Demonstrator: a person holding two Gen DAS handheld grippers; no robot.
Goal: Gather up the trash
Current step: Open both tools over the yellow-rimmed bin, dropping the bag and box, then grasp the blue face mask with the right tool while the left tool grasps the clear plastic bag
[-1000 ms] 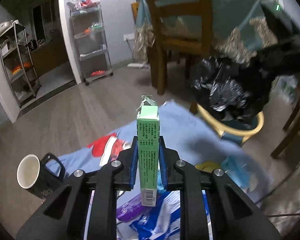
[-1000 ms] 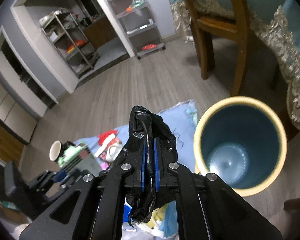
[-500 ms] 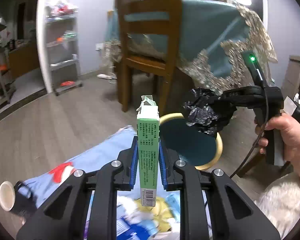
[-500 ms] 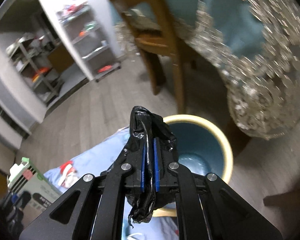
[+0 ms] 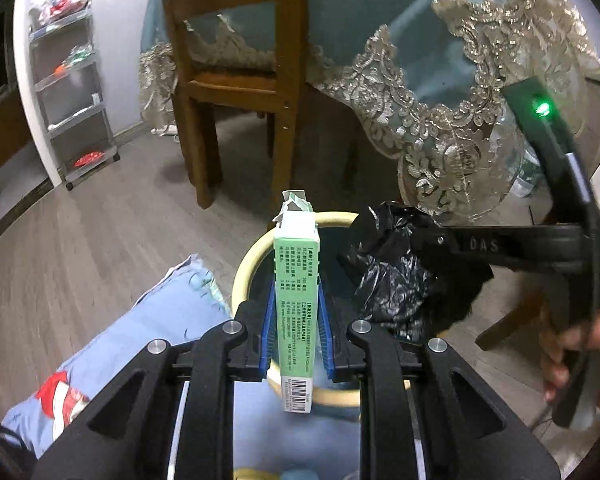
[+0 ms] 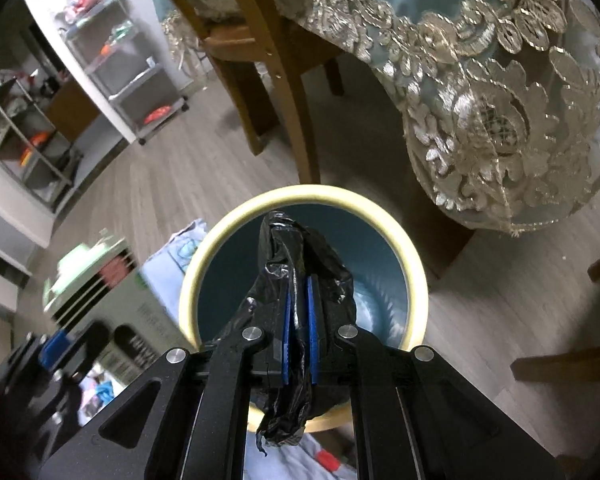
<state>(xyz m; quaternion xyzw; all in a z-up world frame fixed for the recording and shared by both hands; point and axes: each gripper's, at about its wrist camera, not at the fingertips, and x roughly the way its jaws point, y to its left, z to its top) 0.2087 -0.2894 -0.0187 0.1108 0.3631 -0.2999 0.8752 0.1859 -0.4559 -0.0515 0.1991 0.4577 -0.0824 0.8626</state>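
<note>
Wood floor [image 5: 100, 240], chair [image 5: 236, 80] and lace-edged cloth behind. Left wrist: left tool [image 5: 296, 320] clamps an upright green carton [image 5: 296, 304], torn flap on top, over the yellow-rimmed bin [image 5: 252, 256], mostly hidden. Right wrist: right tool [image 6: 298, 320] pinches crumpled black plastic bag [image 6: 296, 264] above the bin [image 6: 404, 256]; carton [image 6: 100, 280] blurred at left.

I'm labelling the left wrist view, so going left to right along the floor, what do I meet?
Shelf cart → wooden chair → green carton → black plastic bag → hand on the right gripper's handle.
</note>
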